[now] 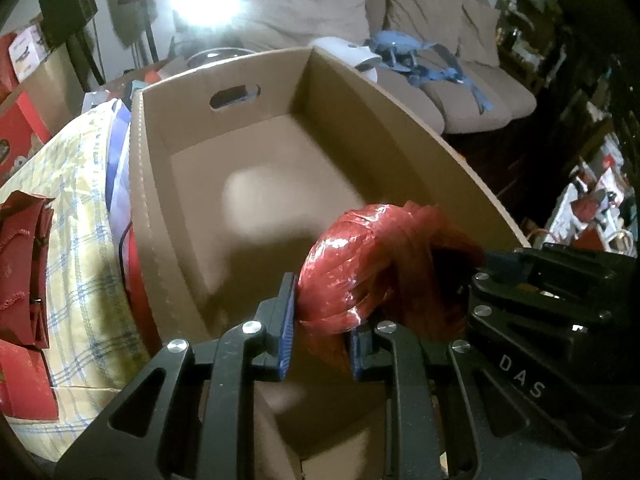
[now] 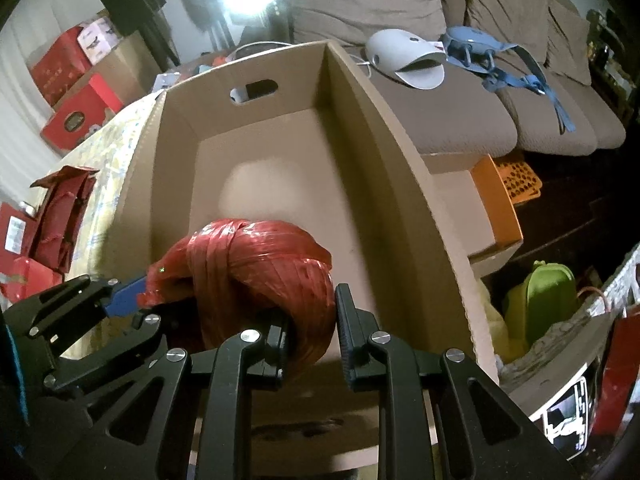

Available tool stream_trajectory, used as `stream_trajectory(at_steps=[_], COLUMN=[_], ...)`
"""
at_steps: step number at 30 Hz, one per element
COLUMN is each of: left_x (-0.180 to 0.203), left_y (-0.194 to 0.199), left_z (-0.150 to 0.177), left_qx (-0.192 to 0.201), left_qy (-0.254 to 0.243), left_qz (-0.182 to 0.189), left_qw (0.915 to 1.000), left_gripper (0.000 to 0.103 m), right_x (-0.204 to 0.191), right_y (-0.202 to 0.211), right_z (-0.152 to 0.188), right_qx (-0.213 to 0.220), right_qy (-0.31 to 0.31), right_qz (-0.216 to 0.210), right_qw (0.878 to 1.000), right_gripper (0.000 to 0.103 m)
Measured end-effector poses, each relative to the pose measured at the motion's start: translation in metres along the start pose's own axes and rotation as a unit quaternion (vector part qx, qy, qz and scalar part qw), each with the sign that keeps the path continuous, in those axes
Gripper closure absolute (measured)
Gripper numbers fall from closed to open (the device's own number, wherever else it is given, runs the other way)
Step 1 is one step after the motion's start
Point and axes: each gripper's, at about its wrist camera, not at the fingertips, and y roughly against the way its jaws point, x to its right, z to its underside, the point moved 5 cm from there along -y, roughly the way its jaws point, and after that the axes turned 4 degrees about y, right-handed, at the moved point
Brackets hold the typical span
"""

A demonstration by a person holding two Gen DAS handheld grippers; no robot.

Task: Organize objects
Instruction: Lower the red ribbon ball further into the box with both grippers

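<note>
Pinching a red bundle (image 1: 360, 272) from both ends, the two sets of jaws hold it above the near end of an open cardboard box (image 1: 400, 120). Left gripper (image 1: 320, 336): its blue pads press on the bundle's lower end, narrow gap, plastic bulging between them. Right gripper (image 2: 312, 332): its jaws close on the other side of the same bundle (image 2: 256, 276), which swells up toward 12 o'clock. In each wrist view the other gripper reaches in from the side, at 3 o'clock for the left, at 9 o'clock for the right. The bundle looks like a coil of glossy plastic twine: likely light, soft and springy, its shiny surface apt to slip, its loose strands apt to unravel if pulled; a hold across the wound body seems safer than on a stray loop. Beyond it the box floor is bare, a handle slot (image 2: 254, 90) at 12 o'clock. Past the box, a sofa (image 2: 460, 128) at 1 o'clock; a checked cloth (image 1: 80, 240) at 9 o'clock.
</note>
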Motion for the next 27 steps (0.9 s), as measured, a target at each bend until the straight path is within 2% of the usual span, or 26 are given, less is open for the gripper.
stream_trajectory(at_steps=[27], left_x=[-0.004], left_y=[-0.018], left_z=[0.015], left_qx=[-0.035], left_qy=[-0.008], left_qz=[-0.002], left_qw=[0.9993], left_gripper=[0.084], right_x=[0.002], right_y=[-0.017], right_z=[0.013], right_qx=[-0.05], right_qy=[0.01], right_qz=[0.004], right_qw=[0.999], right_gripper=[0.084])
